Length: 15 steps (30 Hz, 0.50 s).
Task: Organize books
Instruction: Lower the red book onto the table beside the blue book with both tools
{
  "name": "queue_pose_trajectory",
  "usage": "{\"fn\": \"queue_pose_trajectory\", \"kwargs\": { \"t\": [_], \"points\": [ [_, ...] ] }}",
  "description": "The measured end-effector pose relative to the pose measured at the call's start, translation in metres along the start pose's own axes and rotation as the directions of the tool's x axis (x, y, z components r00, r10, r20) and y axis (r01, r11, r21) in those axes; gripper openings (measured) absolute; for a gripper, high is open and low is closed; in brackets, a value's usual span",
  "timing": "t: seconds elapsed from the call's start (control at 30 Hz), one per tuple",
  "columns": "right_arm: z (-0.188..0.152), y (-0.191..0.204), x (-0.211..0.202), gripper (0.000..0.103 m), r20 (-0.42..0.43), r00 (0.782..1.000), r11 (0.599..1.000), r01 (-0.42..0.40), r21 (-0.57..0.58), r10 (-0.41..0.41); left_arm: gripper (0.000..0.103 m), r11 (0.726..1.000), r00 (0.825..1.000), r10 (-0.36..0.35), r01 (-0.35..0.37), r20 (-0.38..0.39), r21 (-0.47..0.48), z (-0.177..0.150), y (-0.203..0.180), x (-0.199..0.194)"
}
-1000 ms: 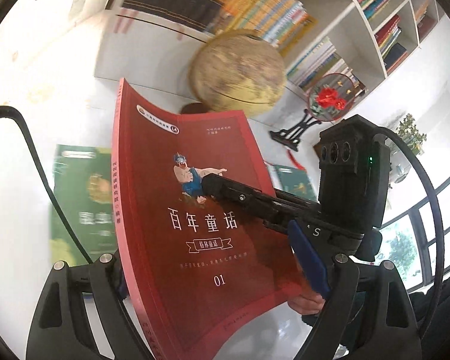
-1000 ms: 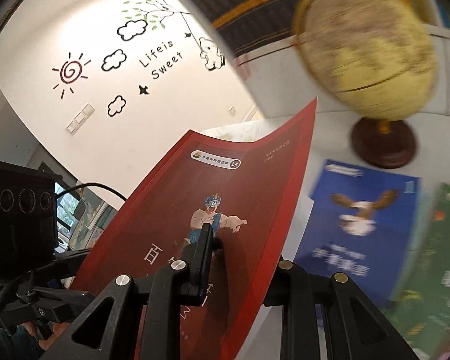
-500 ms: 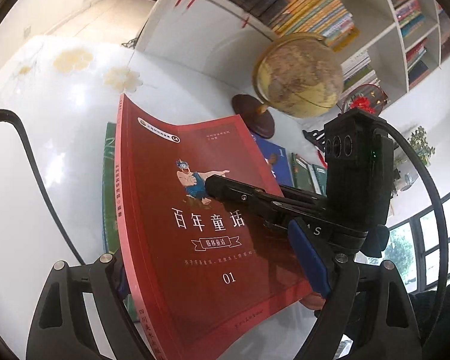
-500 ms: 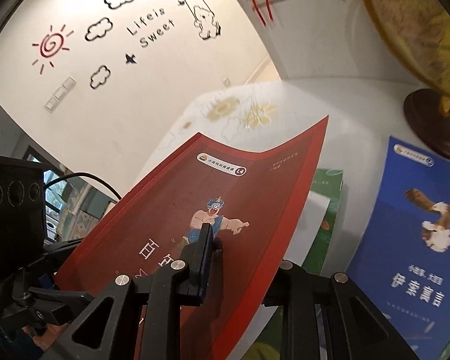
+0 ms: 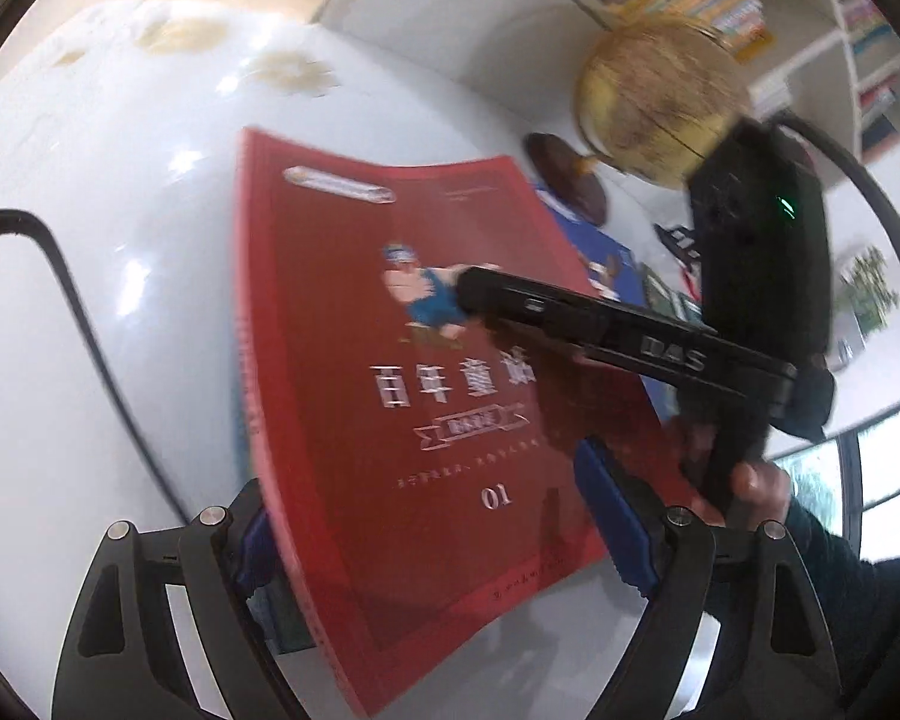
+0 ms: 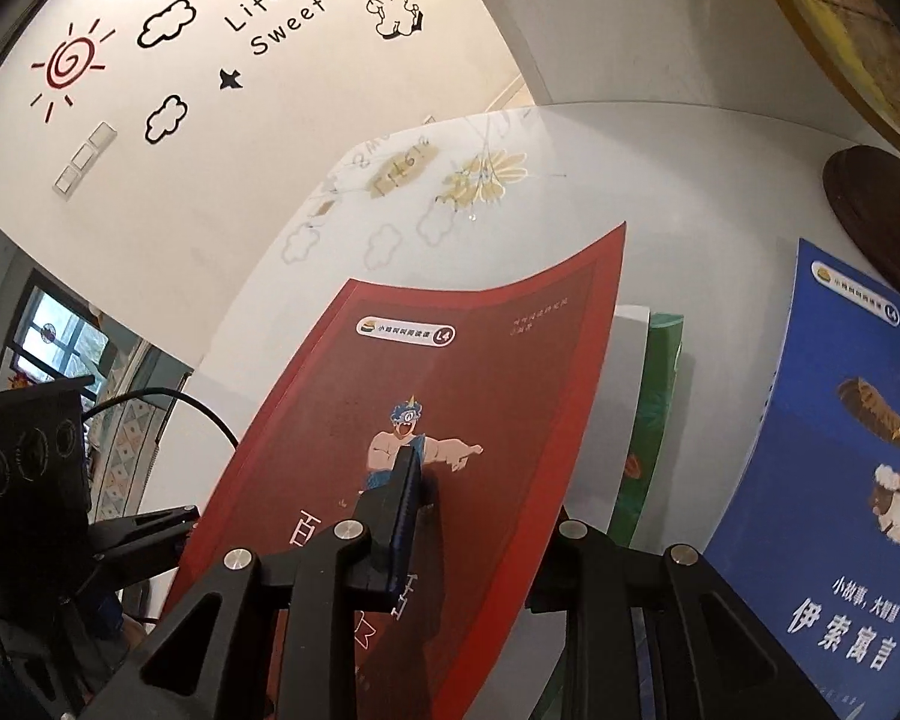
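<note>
Red paperback pinched between two claws over a glossy white desk (image 5: 90, 252)

The red book (image 5: 402, 396), a thin, bendy softcover, hangs tilted above the desk, left of the round yellow globe (image 5: 660, 90) on its dark wooden foot. Right claw (image 6: 480, 516) is clamped tight on its cover. Left claw (image 5: 438, 516) has been narrowing, its blue pads straddling the book's lower edge, spine against one pad. Flat blue book (image 6: 840, 480) lies under the globe.

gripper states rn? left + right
Left gripper: open, red book between its jaws, which have just been closing; no clamp visible.
Right gripper: closed, holding the red book.
</note>
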State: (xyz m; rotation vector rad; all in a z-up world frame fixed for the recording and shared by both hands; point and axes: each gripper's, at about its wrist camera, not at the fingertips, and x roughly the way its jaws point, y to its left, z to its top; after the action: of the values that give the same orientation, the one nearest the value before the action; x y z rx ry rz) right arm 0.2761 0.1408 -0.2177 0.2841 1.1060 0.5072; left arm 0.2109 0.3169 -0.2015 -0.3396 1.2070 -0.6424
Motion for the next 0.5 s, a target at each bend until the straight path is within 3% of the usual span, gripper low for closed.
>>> {"fn": "queue_pose_trajectory", "kwargs": {
  "t": [0.07, 0.2, 0.27, 0.5],
  "points": [
    [-0.001, -0.001, 0.004, 0.026, -0.008, 1.000, 1.000, 0.004, 0.010, -0.004, 0.084, 0.999, 1.000, -0.015, 0.015, 0.015, -0.030, 0.000, 0.009, -0.007],
    [-0.003, -0.002, 0.003, 0.026, 0.002, 1.000, 1.000, 0.005, 0.022, -0.005, 0.084, 0.998, 0.998, 0.037, -0.035, 0.044, -0.054, 0.000, 0.020, -0.019],
    [-0.004, -0.005, 0.002, 0.026, 0.006, 1.000, 0.999, -0.005, 0.041, 0.005, 0.084, 0.998, 0.999, 0.020, -0.016, 0.050, -0.067, 0.001, 0.024, -0.020],
    [-0.009, -0.006, -0.001, 0.026, 0.036, 0.999, 0.996, -0.002, 0.091, -0.001, 0.084, 1.000, 0.998, 0.031, -0.031, 0.062, 0.001, 0.019, 0.004, -0.013]
  ]
}}
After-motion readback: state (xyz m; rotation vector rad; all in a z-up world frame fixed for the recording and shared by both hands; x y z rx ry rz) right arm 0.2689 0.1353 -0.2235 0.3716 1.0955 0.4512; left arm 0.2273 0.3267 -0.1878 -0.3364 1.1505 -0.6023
